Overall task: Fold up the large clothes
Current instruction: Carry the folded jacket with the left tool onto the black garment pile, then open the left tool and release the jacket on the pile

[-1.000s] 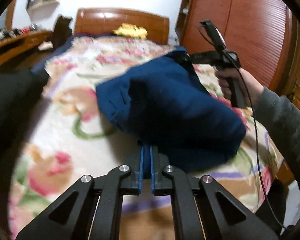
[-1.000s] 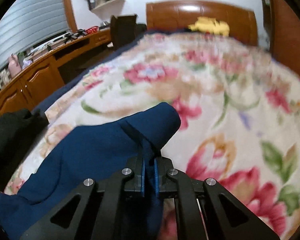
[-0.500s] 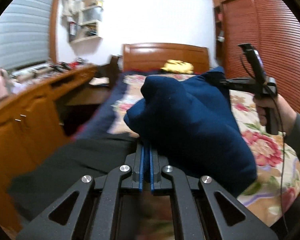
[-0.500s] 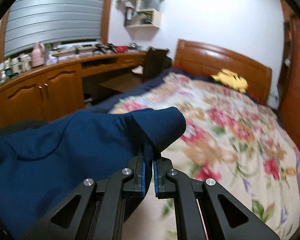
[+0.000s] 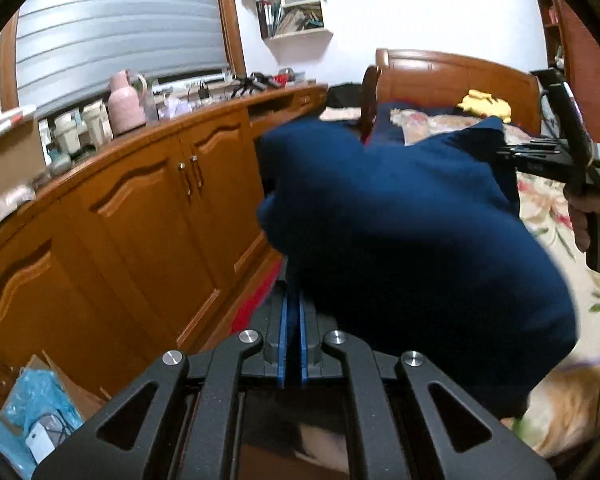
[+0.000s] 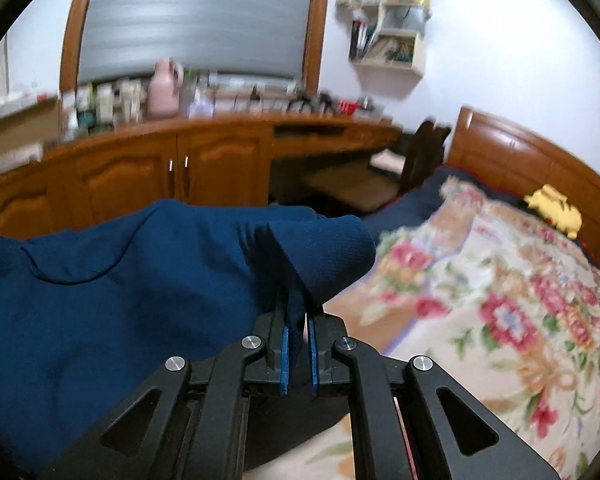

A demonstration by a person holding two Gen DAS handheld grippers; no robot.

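here, both grippers carry one dark blue garment (image 5: 412,240) in the air, its bulk bunched and sagging between them. left gripper (image 5: 293,300): jaws pressed together on a fold of the blue cloth, blue pads almost meeting, cloth rising straight out of the tips. right gripper (image 6: 298,304): jaws parting slightly, a fold of the same cloth caught between the pads and draped over the tips. in the left wrist view the right gripper's handle sits in a hand (image 5: 584,216) at the far right, its tips buried in the garment's upper corner. the garment hangs beside the bed's near edge, between the flowered bedspread (image 6: 500,312) and the wooden cabinets (image 5: 132,216); whether its lowest part touches the bed cannot be told. behind: wooden headboard (image 6: 532,164), a yellow soft toy (image 6: 556,210) on the bed by it, a pink jug (image 5: 126,104) on the cluttered counter, a wall shelf (image 6: 388,26). right wrist view blurred.
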